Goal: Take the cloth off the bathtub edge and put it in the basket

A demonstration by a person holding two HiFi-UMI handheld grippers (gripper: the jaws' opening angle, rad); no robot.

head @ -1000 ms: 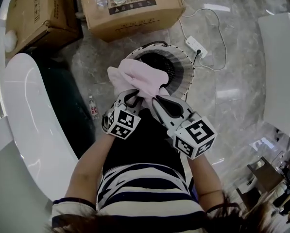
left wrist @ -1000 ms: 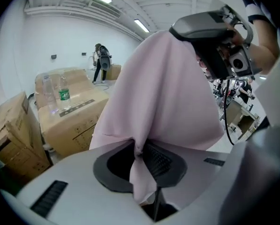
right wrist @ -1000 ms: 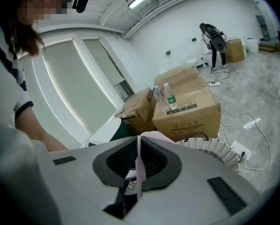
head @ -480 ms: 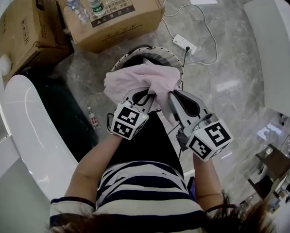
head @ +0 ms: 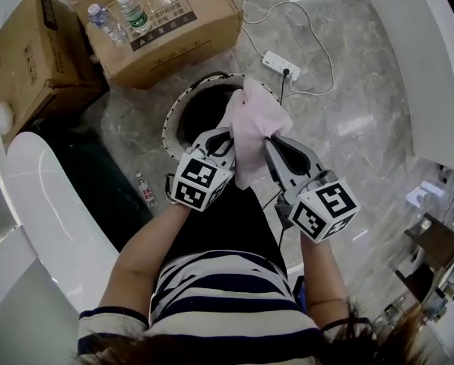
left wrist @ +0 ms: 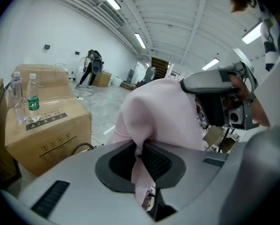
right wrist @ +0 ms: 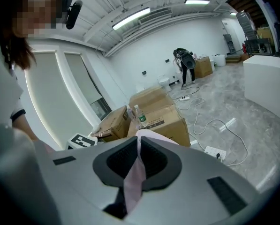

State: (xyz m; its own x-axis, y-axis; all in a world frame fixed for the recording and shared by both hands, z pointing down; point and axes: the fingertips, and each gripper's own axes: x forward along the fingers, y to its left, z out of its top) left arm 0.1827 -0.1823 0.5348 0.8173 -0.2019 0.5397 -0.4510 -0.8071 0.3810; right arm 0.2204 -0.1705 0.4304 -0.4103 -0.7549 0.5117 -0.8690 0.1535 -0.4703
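cloth (head: 253, 124): was spread wide, now bunched upright | basket (head: 172, 116): more exposed

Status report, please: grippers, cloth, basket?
Left gripper just closed tighter, shut on cloth; right gripper shut on cloth too. Cloth bunched over basket. Nothing blocking.

- Cardboard box (head: 188, 40): dark strip label on top with pale characters, too small to read
- Same box, left gripper view: a row of small handling pictograms on its side, not legible
- Water bottle (head: 131, 12): green label, print illegible
- Left marker cube (head: 200, 182), right marker cube (head: 324, 211): black-and-white square code patterns, no letters or digits
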